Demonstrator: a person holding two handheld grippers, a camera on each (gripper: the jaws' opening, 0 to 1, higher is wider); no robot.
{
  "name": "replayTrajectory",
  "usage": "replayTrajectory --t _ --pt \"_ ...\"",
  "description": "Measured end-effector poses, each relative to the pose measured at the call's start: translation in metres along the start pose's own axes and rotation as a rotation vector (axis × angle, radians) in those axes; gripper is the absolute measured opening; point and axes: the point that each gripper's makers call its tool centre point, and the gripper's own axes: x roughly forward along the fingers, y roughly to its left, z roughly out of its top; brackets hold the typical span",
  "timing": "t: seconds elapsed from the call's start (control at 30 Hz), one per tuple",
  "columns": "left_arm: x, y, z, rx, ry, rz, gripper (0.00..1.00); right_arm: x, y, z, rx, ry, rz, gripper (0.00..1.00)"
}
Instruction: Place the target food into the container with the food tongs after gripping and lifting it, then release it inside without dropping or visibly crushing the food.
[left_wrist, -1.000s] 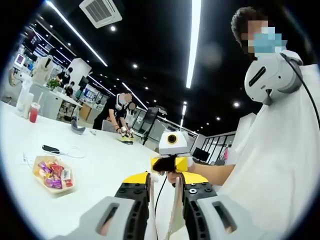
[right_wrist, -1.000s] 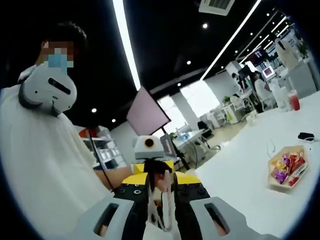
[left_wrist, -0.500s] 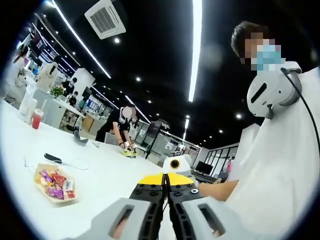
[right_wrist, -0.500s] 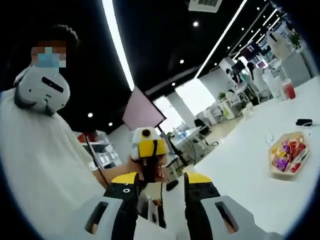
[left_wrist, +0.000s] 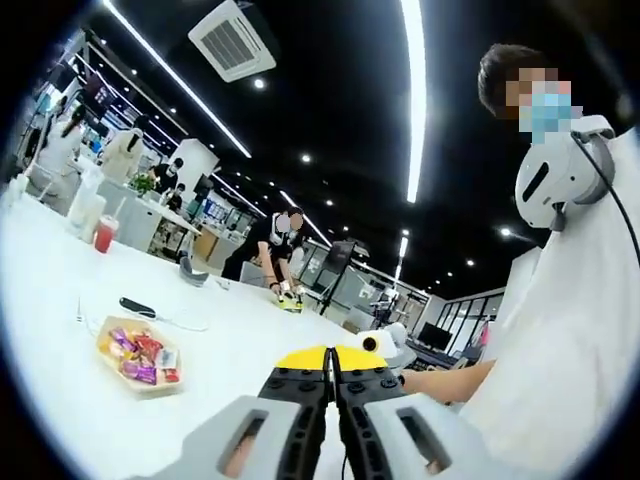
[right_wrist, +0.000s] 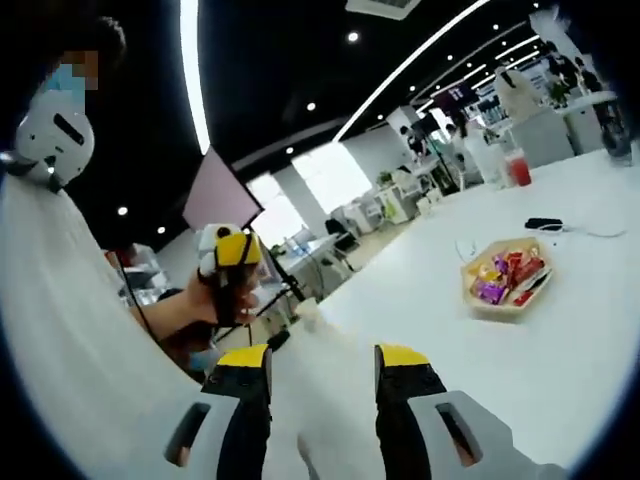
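Observation:
A tan paper tray (left_wrist: 120, 345) of colourful wrapped snacks (left_wrist: 140, 358) lies on the white table, to the left in the left gripper view. My left gripper (left_wrist: 331, 355) is shut, its yellow-tipped jaws pressed together, well off from the tray. In the right gripper view the same tray (right_wrist: 478, 298) with the snacks (right_wrist: 505, 272) sits to the right. There my right gripper (right_wrist: 323, 362) stands open, with only white surface showing between its jaws. A hand holds the left gripper (right_wrist: 230, 258) up at the left. The right gripper (left_wrist: 386, 345) shows small past the left jaws.
A black phone (left_wrist: 138, 307) with a white cable lies behind the tray. A red drink cup (left_wrist: 104, 235) and bottles stand at the far table edge. A person in white (left_wrist: 560, 330) is close on the right. Another person (left_wrist: 275, 240) bends over a far table.
The left jaws have gone from open to shut and the right jaws from shut to open. Both cameras have swung, so the tray sits nearer the middle of each view.

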Motion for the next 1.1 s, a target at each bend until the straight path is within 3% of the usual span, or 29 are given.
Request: replayTrajectory --t 0.13,0.2,0.3,0.43,0.53,0.57,0.7,0.77,0.93,1.1 --pt "0.001 -0.002 -0.002 0.001 -0.011 0.000 0.00 0.000 -0.002 -0.007 0.003 0.013 -0.006 0.43" --pt "0.002 0.000 -0.005 0.014 -0.002 0.010 0.05 0.001 -0.009 -0.021 -0.024 0.057 -0.040 0.44" --pt "0.006 0.004 -0.015 0.035 0.035 0.035 0.23 0.002 -0.022 -0.040 -0.082 0.117 -0.100 0.44" --pt "0.008 0.007 -0.024 0.054 0.058 0.067 0.43 0.003 -0.027 -0.051 -0.040 0.117 -0.106 0.43" --pt "0.007 0.012 -0.027 0.051 0.053 0.097 0.68 0.002 -0.034 -0.061 -0.053 0.140 -0.141 0.43" --pt "0.007 0.014 -0.029 0.052 0.059 0.106 0.71 0.001 -0.036 -0.064 -0.056 0.150 -0.148 0.43" --pt "0.004 0.021 -0.037 0.057 0.078 0.127 0.77 -0.001 -0.041 -0.075 -0.055 0.179 -0.170 0.41" --pt "0.002 0.027 -0.040 0.055 0.084 0.144 0.83 -0.003 -0.047 -0.087 -0.081 0.231 -0.194 0.41" --pt "-0.001 0.035 -0.048 0.062 0.104 0.178 0.97 -0.001 -0.054 -0.106 -0.105 0.284 -0.219 0.42" --pt "-0.006 0.040 -0.060 0.061 0.131 0.194 0.99 0.001 -0.059 -0.121 -0.101 0.316 -0.238 0.42"
